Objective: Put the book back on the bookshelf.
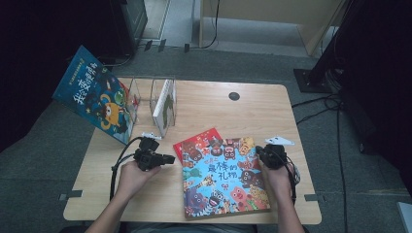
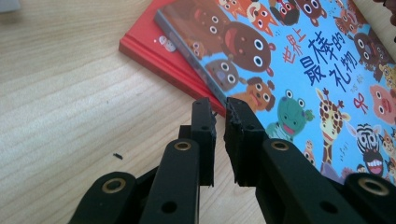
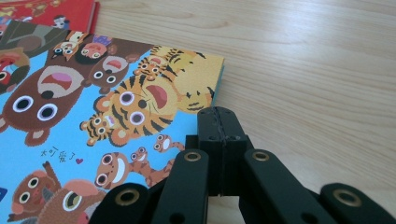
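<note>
2 grippers flank the animal book [image 1: 223,177]: left gripper [image 1: 167,158] nearly closed, empty; right gripper [image 1: 260,151] clenched, empty.

The top book [image 1: 223,177] has a bright blue cover crowded with brown, orange, green and striped cartoon animals and white lettering; a red book [image 1: 194,141] peeks from under it at 11 o'clock. The table [image 1: 252,111] is pale wood grain, and both grippers are black [image 1: 167,158] [image 1: 260,151].
</note>
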Demonstrator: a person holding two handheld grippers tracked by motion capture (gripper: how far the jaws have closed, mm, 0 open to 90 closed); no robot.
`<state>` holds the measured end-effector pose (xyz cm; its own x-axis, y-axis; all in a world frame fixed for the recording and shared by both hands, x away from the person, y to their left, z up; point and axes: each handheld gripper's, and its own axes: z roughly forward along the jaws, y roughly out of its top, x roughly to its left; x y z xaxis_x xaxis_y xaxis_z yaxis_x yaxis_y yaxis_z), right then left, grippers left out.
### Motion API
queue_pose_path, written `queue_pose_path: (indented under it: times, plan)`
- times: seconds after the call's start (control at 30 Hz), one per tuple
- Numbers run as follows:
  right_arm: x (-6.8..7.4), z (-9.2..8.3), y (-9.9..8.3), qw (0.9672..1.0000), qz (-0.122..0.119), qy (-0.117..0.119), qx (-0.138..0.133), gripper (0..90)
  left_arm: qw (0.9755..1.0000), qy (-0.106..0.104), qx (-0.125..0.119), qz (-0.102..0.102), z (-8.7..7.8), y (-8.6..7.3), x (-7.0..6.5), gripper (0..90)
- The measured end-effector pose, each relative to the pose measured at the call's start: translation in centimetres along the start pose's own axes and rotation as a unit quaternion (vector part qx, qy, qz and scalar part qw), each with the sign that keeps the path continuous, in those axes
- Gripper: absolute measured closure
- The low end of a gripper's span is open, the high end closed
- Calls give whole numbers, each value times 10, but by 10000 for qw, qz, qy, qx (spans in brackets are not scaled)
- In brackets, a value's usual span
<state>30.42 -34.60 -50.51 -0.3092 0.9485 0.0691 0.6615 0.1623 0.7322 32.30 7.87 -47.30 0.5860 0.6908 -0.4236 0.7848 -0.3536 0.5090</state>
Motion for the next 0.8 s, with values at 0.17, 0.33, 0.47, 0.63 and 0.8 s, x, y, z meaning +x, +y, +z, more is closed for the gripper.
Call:
queue_pose_path:
  times: [0.17, 0.33, 0.47, 0.63, 0.8]
  plan:
    - [7, 8, 6, 9999, -30, 111, 13, 900, 10000, 32, -20, -32, -1, -5, 0, 827]
    - [18, 19, 14, 9996, -210, 181, 61, 900, 9999, 88, -67, -80, -3, -9, 1, 829]
    - [26, 25, 18, 9991, -323, 272, 64, 900, 9998, 139, -70, -88, -4, -13, 1, 829]
    - [36, 33, 26, 9982, -447, 385, 85, 900, 9998, 154, -81, -99, -4, -20, 0, 833]
    - [42, 39, 29, 9974, -523, 495, 27, 900, 9998, 162, -55, -63, -2, -22, -4, 832]
